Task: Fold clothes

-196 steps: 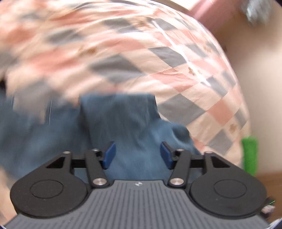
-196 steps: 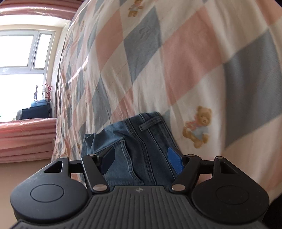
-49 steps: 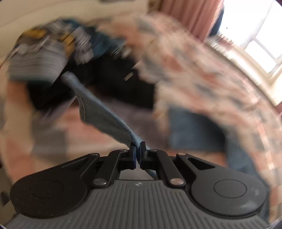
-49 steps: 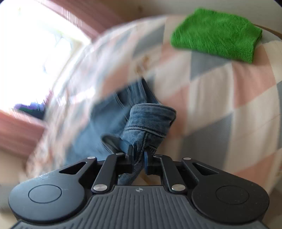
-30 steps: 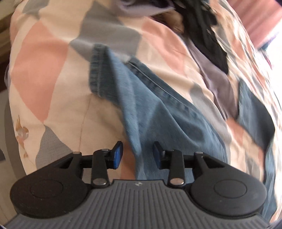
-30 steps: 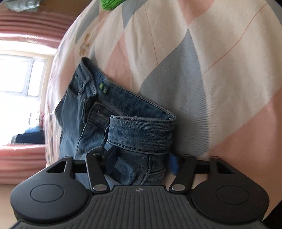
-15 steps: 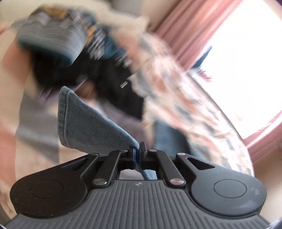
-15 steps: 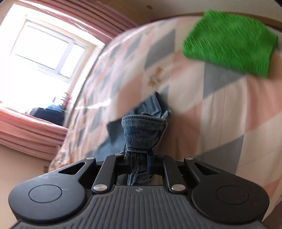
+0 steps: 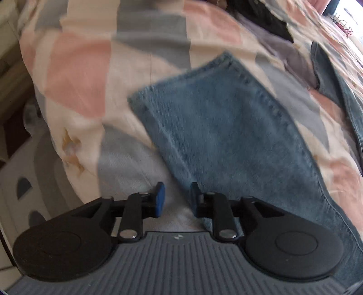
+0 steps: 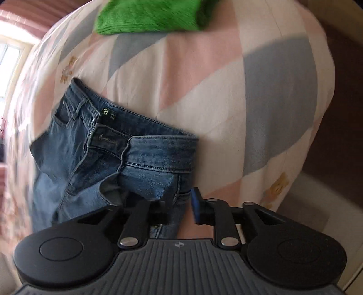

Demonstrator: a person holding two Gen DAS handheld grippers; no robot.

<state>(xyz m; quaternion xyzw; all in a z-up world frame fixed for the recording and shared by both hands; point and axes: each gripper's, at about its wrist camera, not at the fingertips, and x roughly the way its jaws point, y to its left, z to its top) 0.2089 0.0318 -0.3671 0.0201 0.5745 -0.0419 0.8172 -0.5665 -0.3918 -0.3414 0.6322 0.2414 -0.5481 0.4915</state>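
**Jeans laid out on the bed, both grippers released: where the fold could slip**

Patchwork bedding (image 9: pixel 77 68) in pink, grey and cream covers the bed, with a folded green towel (image 10: pixel 149 15) at twelve o'clock in the right wrist view. The jeans (image 10: pixel 109 145) lie on this quilt: the waistband, button and label spread from nine to six o'clock before the right gripper (image 10: pixel 179 208), while a leg with its hem (image 9: pixel 181 74) runs from twelve o'clock down past the left gripper (image 9: pixel 174 197).

Both sets of tongs stand parted and hold nothing. The left gripper's blue pads straddle the leg's edge; on the right, only one blue pad shows clearly, with denim bunched against the other.

The waistband looks rumpled and doubled over near six o'clock, so I judge a regrasp there may catch too many layers, or only one, and drag the fold askew. The soft quilt could also be pinched along with the denim. Dark clothes (image 9: pixel 261 15) at one o'clock in the left view sit close enough to snag a swung leg.
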